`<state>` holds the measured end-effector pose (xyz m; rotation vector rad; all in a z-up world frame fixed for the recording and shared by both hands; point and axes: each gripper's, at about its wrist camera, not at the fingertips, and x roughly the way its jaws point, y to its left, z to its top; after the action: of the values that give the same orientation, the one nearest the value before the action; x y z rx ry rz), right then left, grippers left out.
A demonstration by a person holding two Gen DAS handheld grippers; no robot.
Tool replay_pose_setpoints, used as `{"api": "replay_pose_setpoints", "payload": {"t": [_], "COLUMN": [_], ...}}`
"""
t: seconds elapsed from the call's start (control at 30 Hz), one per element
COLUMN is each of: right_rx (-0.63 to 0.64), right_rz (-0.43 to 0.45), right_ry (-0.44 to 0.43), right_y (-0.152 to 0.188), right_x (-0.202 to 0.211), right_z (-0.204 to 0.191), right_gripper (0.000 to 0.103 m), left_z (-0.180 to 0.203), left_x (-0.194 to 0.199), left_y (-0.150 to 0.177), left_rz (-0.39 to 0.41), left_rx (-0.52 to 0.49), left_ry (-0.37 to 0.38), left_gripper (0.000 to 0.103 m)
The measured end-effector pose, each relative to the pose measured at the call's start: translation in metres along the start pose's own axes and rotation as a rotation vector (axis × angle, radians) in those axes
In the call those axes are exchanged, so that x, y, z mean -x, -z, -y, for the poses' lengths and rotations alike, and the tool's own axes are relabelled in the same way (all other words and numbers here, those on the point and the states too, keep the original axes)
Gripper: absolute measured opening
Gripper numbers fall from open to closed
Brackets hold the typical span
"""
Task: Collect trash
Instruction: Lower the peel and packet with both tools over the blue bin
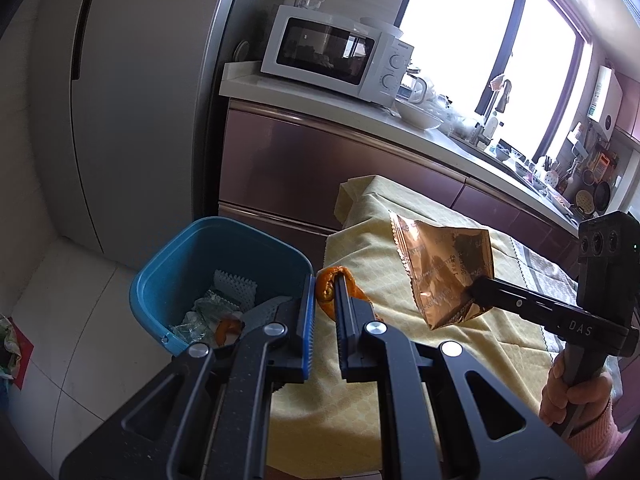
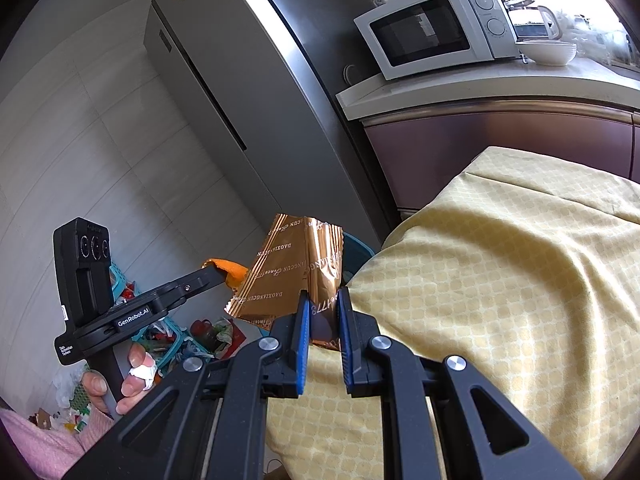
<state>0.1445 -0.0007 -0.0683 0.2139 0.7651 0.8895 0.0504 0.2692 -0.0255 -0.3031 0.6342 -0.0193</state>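
Observation:
My left gripper (image 1: 326,282) is shut on a strip of orange peel (image 1: 329,285), held at the table's left edge beside the rim of a blue bin (image 1: 176,264). The bin stands on the floor with foam netting, crumpled plastic and a bit of peel inside. My right gripper (image 2: 323,298) is shut on a copper foil snack wrapper (image 2: 288,268), held in the air above the yellow tablecloth (image 2: 500,280). In the left wrist view the wrapper (image 1: 444,268) hangs to the right of the peel, with the right gripper (image 1: 476,288) clamped on its lower corner.
A tall grey fridge (image 1: 132,100) stands behind the bin. A worktop with a white microwave (image 1: 336,54), a bowl and a sink runs behind the table. Small baskets and loose clutter (image 2: 172,336) lie on the floor at the left. A hand (image 1: 576,396) grips the right handle.

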Motion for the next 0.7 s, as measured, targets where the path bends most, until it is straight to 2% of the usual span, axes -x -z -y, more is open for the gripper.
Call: {"api": "replay_pose_setpoints", "payload": {"t": [0.7], "right_rx": [0.024], "right_rz": [-0.023], "right_ry": [-0.007], "right_y": [-0.006], "right_x": [-0.01], "right_z": [-0.007], "right_gripper": [0.012], "left_z": [-0.011], "left_x": [0.001], "left_y": [-0.002], "left_rz": [0.01], "left_rx": [0.018], "left_ry": [-0.044], "left_gripper": [0.01]}}
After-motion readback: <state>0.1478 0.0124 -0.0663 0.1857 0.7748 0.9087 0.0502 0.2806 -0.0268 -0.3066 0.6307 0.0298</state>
